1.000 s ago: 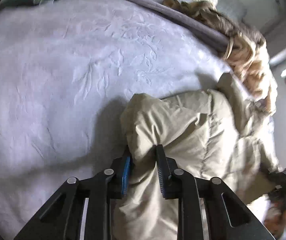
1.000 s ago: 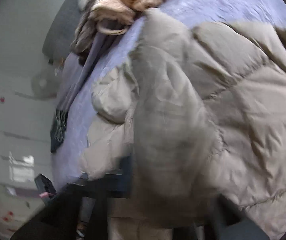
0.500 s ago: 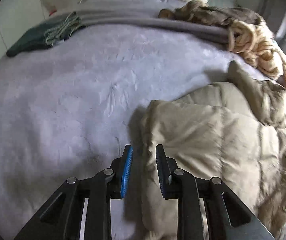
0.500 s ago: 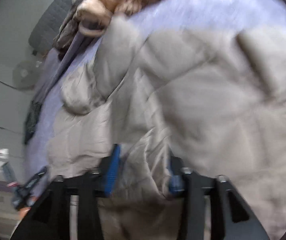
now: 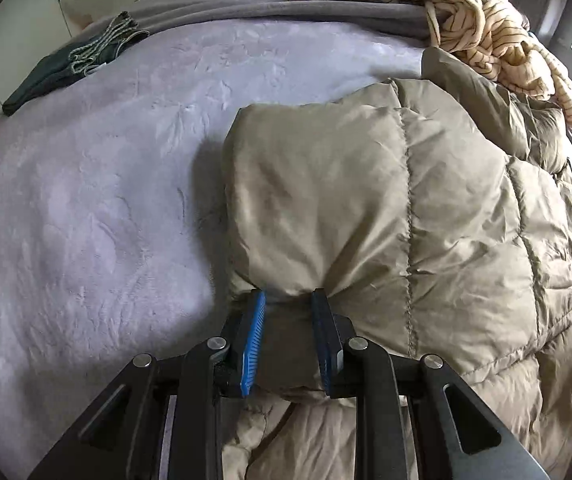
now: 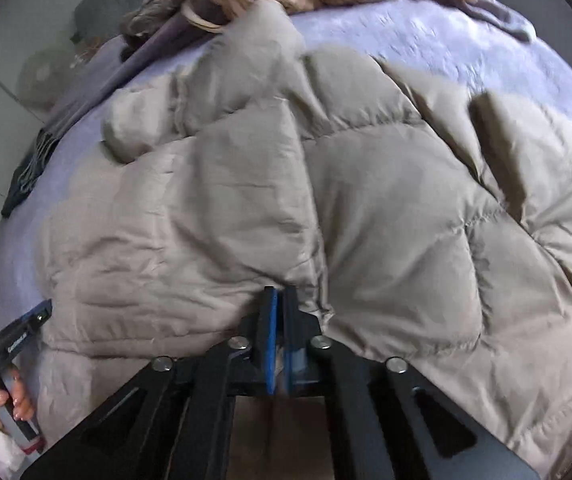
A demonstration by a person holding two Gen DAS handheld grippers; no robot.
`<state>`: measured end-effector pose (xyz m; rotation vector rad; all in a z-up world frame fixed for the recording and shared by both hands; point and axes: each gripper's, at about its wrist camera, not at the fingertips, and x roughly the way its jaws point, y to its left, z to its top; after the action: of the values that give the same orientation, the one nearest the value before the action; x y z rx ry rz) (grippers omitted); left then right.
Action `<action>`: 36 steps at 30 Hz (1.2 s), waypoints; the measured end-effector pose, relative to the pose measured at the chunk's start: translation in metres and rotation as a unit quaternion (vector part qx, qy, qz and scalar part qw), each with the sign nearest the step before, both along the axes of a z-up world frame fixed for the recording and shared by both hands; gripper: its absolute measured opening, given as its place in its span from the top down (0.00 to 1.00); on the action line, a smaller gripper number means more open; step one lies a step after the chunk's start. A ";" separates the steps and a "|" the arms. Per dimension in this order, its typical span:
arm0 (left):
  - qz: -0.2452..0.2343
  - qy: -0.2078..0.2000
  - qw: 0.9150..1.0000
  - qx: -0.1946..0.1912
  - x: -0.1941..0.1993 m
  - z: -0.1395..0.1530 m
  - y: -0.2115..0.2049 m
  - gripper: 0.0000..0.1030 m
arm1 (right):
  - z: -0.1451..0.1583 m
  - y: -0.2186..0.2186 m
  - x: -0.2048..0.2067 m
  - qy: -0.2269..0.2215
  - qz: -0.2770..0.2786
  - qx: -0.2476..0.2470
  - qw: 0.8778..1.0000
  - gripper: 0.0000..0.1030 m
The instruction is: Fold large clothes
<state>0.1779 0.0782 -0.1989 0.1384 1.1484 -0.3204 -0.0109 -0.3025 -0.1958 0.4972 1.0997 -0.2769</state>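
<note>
Left wrist view shows the beige quilted puffer jacket (image 5: 386,208) lying on the lavender embossed bedspread (image 5: 98,200) of the bed, its near edge bunched between the blue-padded fingers of the left gripper (image 5: 288,304), which are fairly wide around a thick roll of padding. Right wrist view shows the right gripper (image 6: 280,300) with its fingers nearly closed, pinching a thin fold at the jacket's near hem. Slippery shell fabric and springy filling look like the main risk: the thin pinch on the right could slide out if pulled hard, and the bulky left roll may spring free, leaving the fold lopsided. Dragging the jacket toward the head of the bed could also catch the cream striped garment (image 5: 498,36) heaped just beyond its collar.
</note>
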 end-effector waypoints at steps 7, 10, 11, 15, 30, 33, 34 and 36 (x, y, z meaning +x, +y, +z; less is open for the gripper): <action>-0.003 0.003 1.000 0.029 -0.017 0.022 -0.009 0.75 | 0.018 -0.024 -0.034 -0.001 -0.026 0.032 0.999 0.95; -0.013 0.022 0.999 0.025 -0.028 0.029 -0.022 0.75 | 0.023 -0.039 -0.060 -0.008 -0.053 0.069 0.996 0.95; -0.017 0.032 0.999 0.022 -0.033 0.032 -0.029 0.75 | 0.024 -0.043 -0.067 -0.010 -0.060 0.076 0.995 0.95; -0.033 0.045 0.998 0.010 -0.052 0.042 -0.056 0.00 | 0.030 -0.050 -0.096 -0.015 -0.077 0.086 0.993 0.92; -0.118 0.077 0.990 0.000 -0.123 0.049 -0.181 0.00 | 0.035 -0.156 -0.203 -0.061 -0.217 0.118 0.967 0.19; -0.122 0.077 0.990 0.002 -0.132 0.051 -0.200 0.00 | 0.033 -0.186 -0.226 -0.083 -0.262 0.125 0.953 0.14; -0.123 0.077 0.989 0.002 -0.135 0.051 -0.205 0.00 | 0.033 -0.194 -0.233 -0.090 -0.277 0.127 0.948 0.14; -0.128 0.076 0.989 0.002 -0.141 0.052 -0.217 0.00 | 0.028 -0.214 -0.246 -0.105 -0.310 0.140 0.935 0.14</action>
<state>0.0367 -0.1390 -0.1474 0.2687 1.2853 -0.5641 -0.2572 -0.5165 -0.1677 1.1066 0.7502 -0.6074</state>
